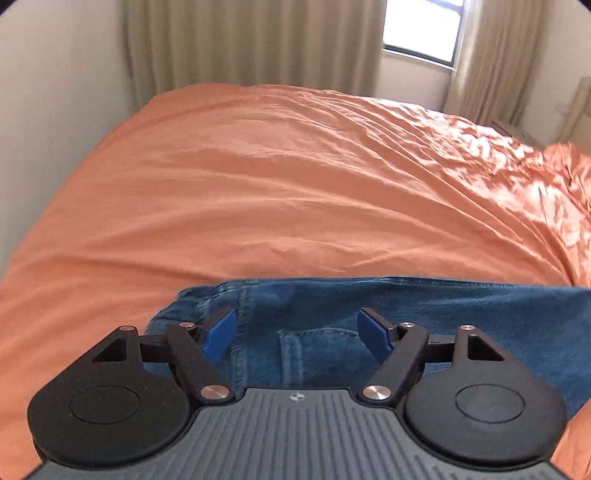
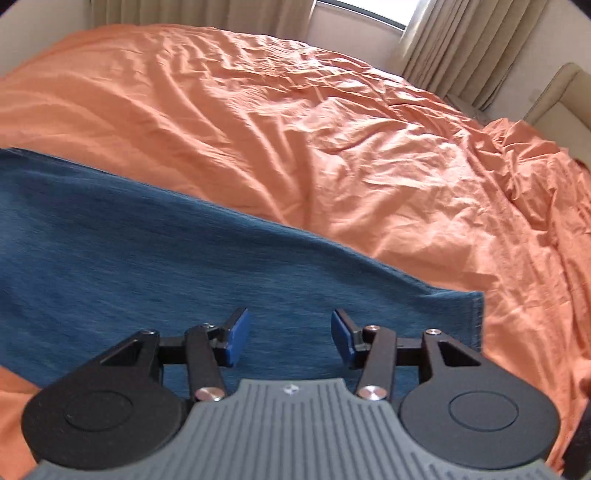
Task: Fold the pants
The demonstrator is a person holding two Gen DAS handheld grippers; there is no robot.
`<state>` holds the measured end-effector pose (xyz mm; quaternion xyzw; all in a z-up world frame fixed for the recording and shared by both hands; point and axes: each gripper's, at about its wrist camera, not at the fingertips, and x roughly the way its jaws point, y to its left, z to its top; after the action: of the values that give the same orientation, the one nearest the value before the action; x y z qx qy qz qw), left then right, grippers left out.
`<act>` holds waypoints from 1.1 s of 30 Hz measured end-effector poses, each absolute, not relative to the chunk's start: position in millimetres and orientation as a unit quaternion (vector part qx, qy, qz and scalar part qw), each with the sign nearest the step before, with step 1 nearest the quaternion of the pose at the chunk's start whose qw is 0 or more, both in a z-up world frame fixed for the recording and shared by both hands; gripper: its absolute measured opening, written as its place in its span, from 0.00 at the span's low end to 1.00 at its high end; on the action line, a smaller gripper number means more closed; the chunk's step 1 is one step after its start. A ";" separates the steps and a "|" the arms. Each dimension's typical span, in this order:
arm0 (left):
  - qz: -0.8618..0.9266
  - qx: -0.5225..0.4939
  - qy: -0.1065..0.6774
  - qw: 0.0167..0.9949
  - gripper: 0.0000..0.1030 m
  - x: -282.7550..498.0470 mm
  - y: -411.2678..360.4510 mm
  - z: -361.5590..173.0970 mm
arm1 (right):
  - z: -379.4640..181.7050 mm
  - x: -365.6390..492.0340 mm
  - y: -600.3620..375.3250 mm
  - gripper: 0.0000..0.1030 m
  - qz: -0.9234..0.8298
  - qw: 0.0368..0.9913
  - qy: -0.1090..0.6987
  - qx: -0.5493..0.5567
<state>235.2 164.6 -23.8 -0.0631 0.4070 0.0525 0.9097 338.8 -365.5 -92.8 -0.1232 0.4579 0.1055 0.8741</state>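
Blue denim pants (image 1: 332, 325) lie flat on an orange bed sheet (image 1: 277, 184). In the left wrist view the waist end with seams and a pocket sits under my left gripper (image 1: 297, 330), whose blue pads stand wide apart above the cloth with nothing between them. In the right wrist view the leg of the pants (image 2: 147, 251) runs from the left edge to its hem at the lower right. My right gripper (image 2: 290, 338) hovers over the leg near the hem, open, its blue pads apart and gripping nothing.
The wrinkled orange sheet (image 2: 332, 129) covers the whole bed beyond the pants. Beige curtains (image 1: 240, 44) and a window (image 1: 421, 29) stand behind the bed. A pale piece of furniture (image 2: 557, 99) sits at the far right.
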 end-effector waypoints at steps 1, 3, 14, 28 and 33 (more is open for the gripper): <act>0.061 -0.083 0.404 0.909 0.84 225.3 176.7 -25.0 | -92.7 332.3 -353.2 0.44 0.119 0.871 0.464 -0.109; 0.080 -0.127 0.394 0.907 0.84 205.5 204.0 -31.8 | -93.7 320.2 -327.9 0.43 0.145 0.865 0.472 -0.084; 0.122 -0.412 0.320 0.844 0.85 139.0 302.6 -134.1 | -133.4 299.1 -222.7 0.43 0.189 0.839 0.508 -0.051; 0.145 -0.407 0.306 0.848 0.28 215.2 308.6 -157.9 | -148.3 312.9 -211.7 0.44 0.169 0.839 0.515 -0.051; 0.119 -0.277 0.251 0.920 0.20 189.1 273.6 -70.6 | -144.3 311.0 -227.5 0.44 0.159 0.846 0.505 -0.068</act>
<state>189.1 273.6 -70.6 -0.2769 0.2511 0.1188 0.9199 311.0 -227.5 -144.3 -0.0678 0.5050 0.1590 0.8457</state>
